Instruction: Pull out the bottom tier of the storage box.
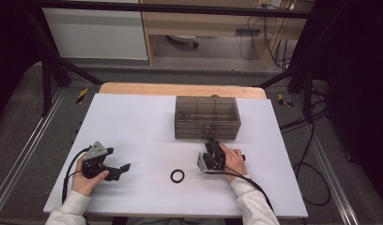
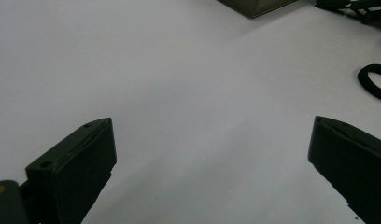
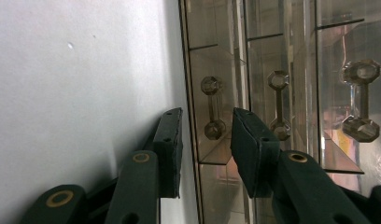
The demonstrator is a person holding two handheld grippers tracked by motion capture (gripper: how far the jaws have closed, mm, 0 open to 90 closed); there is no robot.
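A smoked clear drawer box (image 1: pixel 207 117) stands at the back middle of the white table (image 1: pixel 133 122). My right gripper (image 1: pixel 210 140) points at its front, low down. In the right gripper view the box's front (image 3: pixel 291 56) carries three dumbbell-shaped handles. The right gripper (image 3: pixel 205 116) has one jaw on each side of the nearest handle (image 3: pixel 212 105), with a small gap on both sides. A black ring (image 1: pixel 177 176) lies flat near the front middle. My left gripper (image 1: pixel 118 159) rests at the front left, wide open over bare table (image 2: pixel 212 135), with the ring (image 2: pixel 373 81) off to its right.
A wooden strip (image 1: pixel 180 89) edges the table's far side. Cables trail from both grippers over the front edge. Black frame bars and floor cables surround the table. A corner of the box (image 2: pixel 258 5) shows at the top of the left gripper view.
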